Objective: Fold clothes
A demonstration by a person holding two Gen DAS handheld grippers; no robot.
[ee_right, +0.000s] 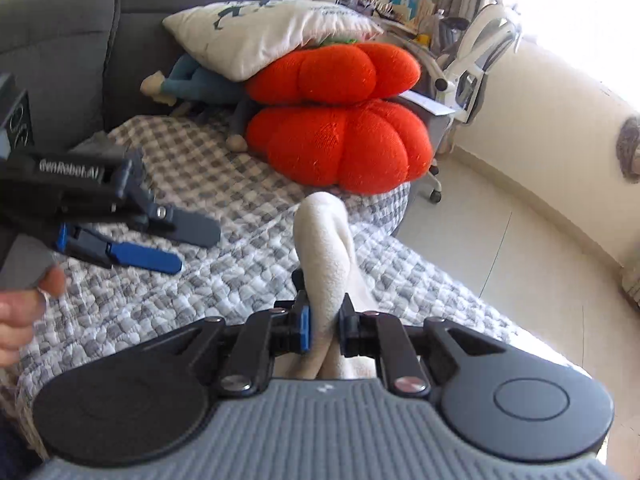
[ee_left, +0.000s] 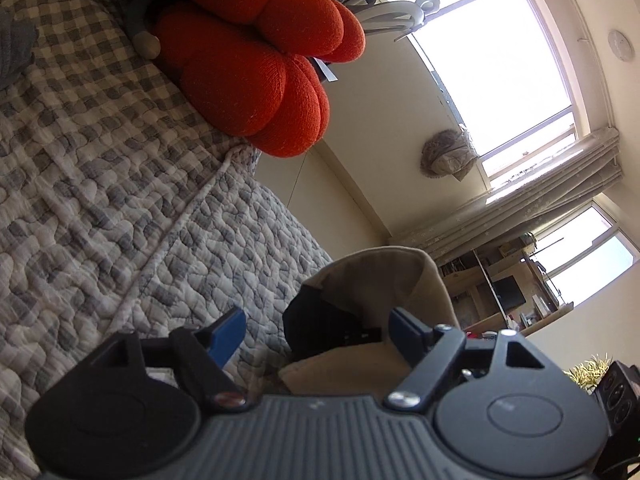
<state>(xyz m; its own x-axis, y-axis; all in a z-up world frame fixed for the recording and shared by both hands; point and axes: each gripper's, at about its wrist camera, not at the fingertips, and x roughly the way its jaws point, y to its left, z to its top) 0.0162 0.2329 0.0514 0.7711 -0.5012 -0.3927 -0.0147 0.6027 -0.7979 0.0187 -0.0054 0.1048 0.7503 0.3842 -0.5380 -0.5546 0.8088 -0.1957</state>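
Under my claws: a sofa seat covered by a quilted grey-and-white checked blanket [ee_right: 192, 168], puckered, with a seam running across it [ee_left: 176, 224]. Grey sofa back [ee_right: 60, 40] behind. At the far end, two orange pumpkin-shaped cushions [ee_right: 340, 148] stacked one on the other, the lower one resting on the blanket. A cream pillow [ee_right: 264, 36] leans on top. A stuffed doll [ee_right: 188, 84] lies beside them.

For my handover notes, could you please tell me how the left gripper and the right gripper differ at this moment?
The right gripper is shut on the cream garment, while the left gripper stands open with nothing pinched. In the right wrist view, the left gripper hangs above the checked quilt, apart from that garment. Both have blue-padded black fingers.
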